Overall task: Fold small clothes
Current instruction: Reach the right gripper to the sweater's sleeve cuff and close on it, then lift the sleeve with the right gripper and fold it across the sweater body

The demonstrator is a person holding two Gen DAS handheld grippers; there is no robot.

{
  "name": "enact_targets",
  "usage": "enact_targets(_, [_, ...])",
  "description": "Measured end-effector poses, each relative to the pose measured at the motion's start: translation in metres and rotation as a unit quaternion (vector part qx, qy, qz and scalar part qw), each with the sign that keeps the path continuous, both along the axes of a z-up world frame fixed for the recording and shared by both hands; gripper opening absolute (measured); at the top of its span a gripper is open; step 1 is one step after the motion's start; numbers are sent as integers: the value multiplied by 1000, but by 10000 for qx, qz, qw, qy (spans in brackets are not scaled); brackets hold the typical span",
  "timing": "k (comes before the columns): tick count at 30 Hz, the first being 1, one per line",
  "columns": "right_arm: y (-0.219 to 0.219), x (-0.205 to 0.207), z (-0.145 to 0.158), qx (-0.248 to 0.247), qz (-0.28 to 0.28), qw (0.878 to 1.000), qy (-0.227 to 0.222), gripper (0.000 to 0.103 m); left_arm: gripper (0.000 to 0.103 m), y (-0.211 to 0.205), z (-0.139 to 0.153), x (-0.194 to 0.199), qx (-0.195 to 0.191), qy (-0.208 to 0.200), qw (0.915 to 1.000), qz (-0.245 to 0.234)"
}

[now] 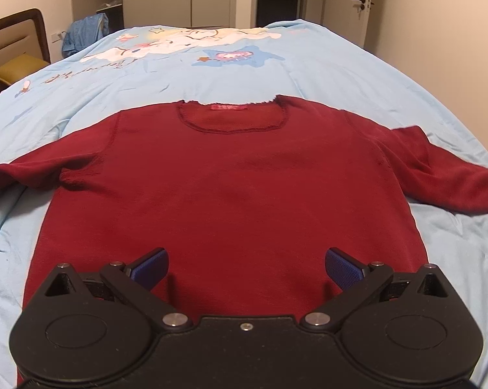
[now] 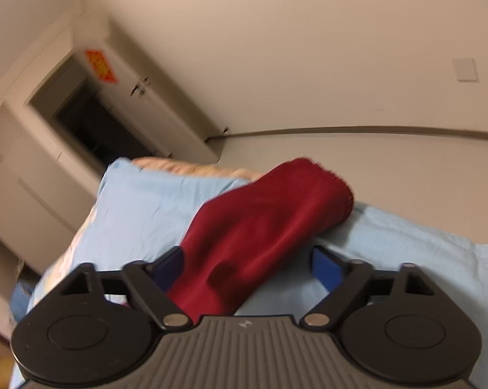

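Note:
A dark red knit sweater (image 1: 237, 178) lies flat on the light blue bed cover (image 1: 211, 74), neck away from me and both sleeves spread sideways. My left gripper (image 1: 246, 267) is open and empty, hovering over the sweater's lower hem. In the right wrist view, the sweater's right sleeve (image 2: 263, 227) runs out toward the bed edge, cuff at the far end. My right gripper (image 2: 247, 269) is open with its jaws on either side of the sleeve, not closed on it. That view is tilted and slightly blurred.
The bed cover has a cartoon print (image 1: 185, 45) at the far end. A headboard (image 1: 13, 39) and blue clothes (image 1: 81, 32) are at the far left. A door (image 1: 357, 3) and wall stand right. The bed edge (image 2: 422, 227) drops to the floor.

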State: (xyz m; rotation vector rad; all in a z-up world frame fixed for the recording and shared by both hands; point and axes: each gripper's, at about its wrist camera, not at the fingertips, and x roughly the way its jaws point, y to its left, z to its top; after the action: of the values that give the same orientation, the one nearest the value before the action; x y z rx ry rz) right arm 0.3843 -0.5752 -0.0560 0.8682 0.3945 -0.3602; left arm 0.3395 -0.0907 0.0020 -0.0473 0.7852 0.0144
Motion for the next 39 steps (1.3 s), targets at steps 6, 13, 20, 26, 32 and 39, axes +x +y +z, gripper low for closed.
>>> enact_targets(6, [-11, 16, -5, -44, -296, 9994, 195, 27, 102, 8, 9, 1, 139, -10, 9997, 177])
enact_targets(13, [19, 19, 34, -1109, -64, 9937, 153, 12, 102, 28, 22, -5, -31, -172, 9992, 369])
enact_targets(20, [100, 32, 105, -2682, 794, 9597, -283, 11, 102, 55, 37, -15, -214, -348, 9971, 635])
enact_targets(26, [195, 41, 152, -3518, 1677, 9174, -811, 9, 102, 88, 49, -28, -318, -521, 9937, 936])
enact_targets(32, [301, 41, 172, -4269, 2532, 8598, -1202, 4, 102, 129, 56, -44, -432, -666, 9872, 1384])
enact_targets(39, [394, 34, 149, -4598, 3422, 8115, -1137, 5, 102, 165, 53, -62, -511, -620, 9811, 1762])
